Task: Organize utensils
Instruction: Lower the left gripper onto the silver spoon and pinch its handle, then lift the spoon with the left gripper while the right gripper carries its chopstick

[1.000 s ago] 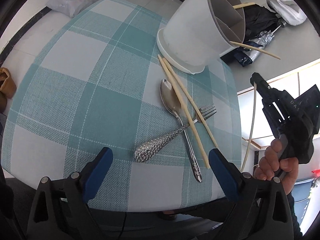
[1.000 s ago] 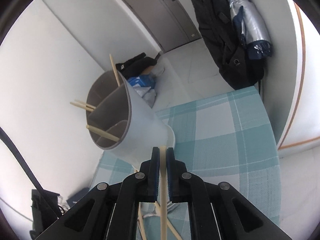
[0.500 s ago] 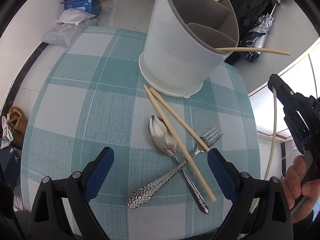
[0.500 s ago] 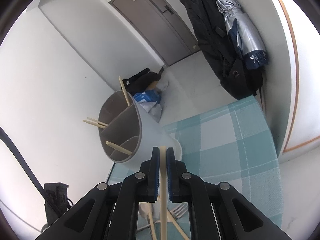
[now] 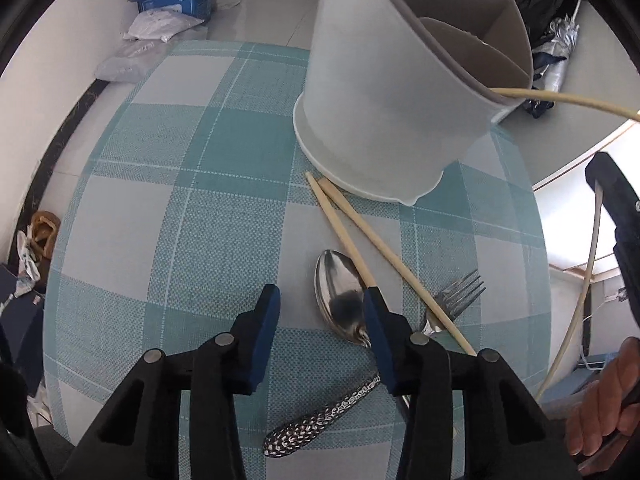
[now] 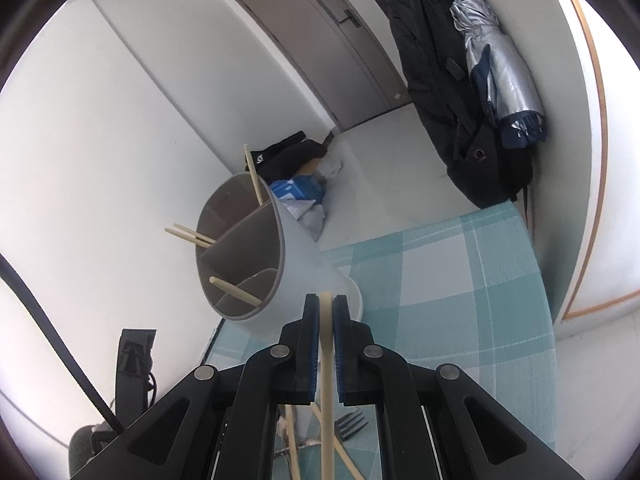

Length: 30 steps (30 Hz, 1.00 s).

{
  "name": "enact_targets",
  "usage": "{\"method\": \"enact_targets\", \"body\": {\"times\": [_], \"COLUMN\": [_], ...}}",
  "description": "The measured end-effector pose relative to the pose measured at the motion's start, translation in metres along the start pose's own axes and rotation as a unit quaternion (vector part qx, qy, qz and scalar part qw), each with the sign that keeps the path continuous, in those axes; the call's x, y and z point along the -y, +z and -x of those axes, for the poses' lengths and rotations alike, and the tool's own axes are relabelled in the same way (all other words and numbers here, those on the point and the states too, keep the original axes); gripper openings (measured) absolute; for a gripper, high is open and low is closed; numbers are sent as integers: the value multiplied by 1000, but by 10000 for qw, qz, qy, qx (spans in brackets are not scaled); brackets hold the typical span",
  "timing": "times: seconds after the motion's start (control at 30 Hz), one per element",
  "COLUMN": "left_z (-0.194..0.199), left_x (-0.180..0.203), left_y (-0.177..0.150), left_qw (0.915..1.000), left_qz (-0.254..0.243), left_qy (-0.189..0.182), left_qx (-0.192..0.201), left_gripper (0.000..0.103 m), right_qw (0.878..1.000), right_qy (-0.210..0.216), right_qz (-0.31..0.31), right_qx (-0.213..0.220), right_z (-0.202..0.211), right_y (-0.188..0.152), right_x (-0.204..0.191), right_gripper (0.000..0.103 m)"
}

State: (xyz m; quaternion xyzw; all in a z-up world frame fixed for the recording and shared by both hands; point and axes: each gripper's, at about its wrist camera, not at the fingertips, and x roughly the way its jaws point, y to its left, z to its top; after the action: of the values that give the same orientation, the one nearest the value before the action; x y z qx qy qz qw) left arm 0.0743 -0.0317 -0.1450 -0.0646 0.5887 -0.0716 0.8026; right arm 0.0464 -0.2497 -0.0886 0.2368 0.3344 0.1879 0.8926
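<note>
A white utensil holder (image 5: 392,92) with grey dividers stands at the far side of the checked teal tablecloth (image 5: 200,216). Several chopsticks lean in the holder (image 6: 280,256). Two loose chopsticks (image 5: 344,228), a spoon (image 5: 340,304) and a fork (image 5: 460,292) with a hammered handle lie crossed in front of it. My left gripper (image 5: 320,308) hovers over the cloth. Its jaws are closing, with the spoon's bowl just inside the right pad and nothing pressed. My right gripper (image 6: 326,320) is shut on one chopstick (image 6: 327,380). It also shows at the edge of the left wrist view, right gripper (image 5: 600,184).
On the floor beyond the table lie a blue box (image 5: 172,0), white bags (image 5: 160,24) and dark clothes. A black coat and a silver umbrella (image 6: 500,72) hang near a grey door (image 6: 320,40). A hand (image 5: 600,404) grips the right tool's handle.
My left gripper has moved forward over the cutlery toward the holder, and its jaws have narrowed a lot. The right gripper still holds its chopstick and has tilted slightly.
</note>
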Motion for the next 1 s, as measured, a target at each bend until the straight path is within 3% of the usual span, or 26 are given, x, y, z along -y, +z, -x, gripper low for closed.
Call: {"method": "enact_targets", "body": {"times": [0.07, 0.17, 0.23, 0.33, 0.7, 1.0], "left_z": [-1, -2, -2, -3, 0, 40], "left_x": [6, 8, 6, 5, -6, -18], "left_y": [0, 2, 1, 2, 10, 2], "left_qw": [9997, 9998, 9998, 9998, 9989, 9924], "left_qz": [-175, -162, -128, -74, 345, 600], "left_qy": [162, 119, 132, 179, 27, 133], "left_qx": [-9, -2, 12, 40, 325, 1068], "left_gripper": [37, 36, 17, 7, 0, 0], "right_qw": [10000, 10000, 10000, 10000, 9994, 9965], "right_qy": [-4, 13, 23, 37, 16, -196], "right_qz": [58, 49, 16, -7, 318, 733], "right_qx": [39, 62, 77, 72, 143, 362], "right_z": [0, 1, 3, 4, 13, 28], "right_y": [0, 1, 2, 3, 4, -1], "right_x": [-2, 0, 2, 3, -11, -29], "right_gripper": [6, 6, 6, 6, 6, 6]}}
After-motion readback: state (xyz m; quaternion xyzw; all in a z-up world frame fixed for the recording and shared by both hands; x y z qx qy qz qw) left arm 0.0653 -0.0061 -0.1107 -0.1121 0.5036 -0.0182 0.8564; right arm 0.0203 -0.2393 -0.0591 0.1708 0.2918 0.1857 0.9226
